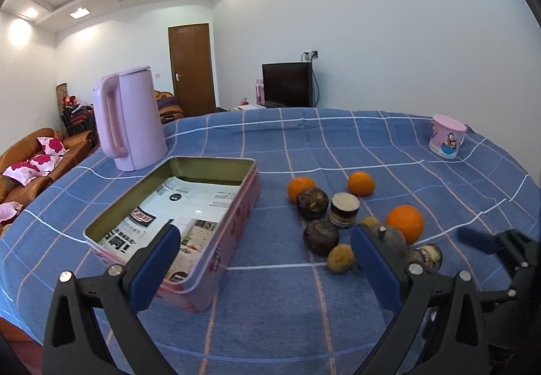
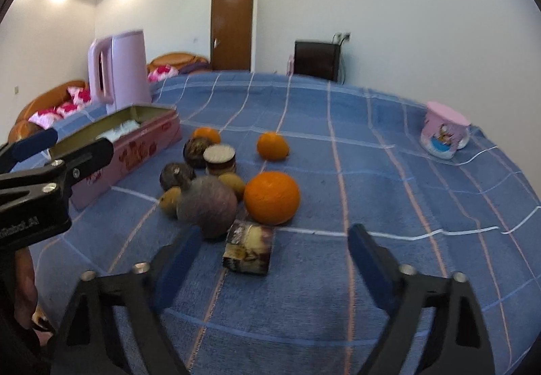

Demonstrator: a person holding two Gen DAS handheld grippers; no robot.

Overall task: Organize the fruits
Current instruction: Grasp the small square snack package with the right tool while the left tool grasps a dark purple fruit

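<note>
Fruits lie in a cluster on the blue checked cloth: three oranges, dark round fruits, a purple round fruit, small brown fruits and an upright cut cane piece. A second cut piece lies on its side between the fingers of my right gripper, which is open with gaps on both sides. My left gripper is open and holds nothing, low over the cloth between the open pink tin and the cluster. Its right finger hides part of the purple fruit.
A pink kettle stands behind the tin, which is lined with printed paper. A pink cartoon cup sits at the far right of the table. In the right wrist view the left gripper shows at the left edge. Sofas line the room's left wall.
</note>
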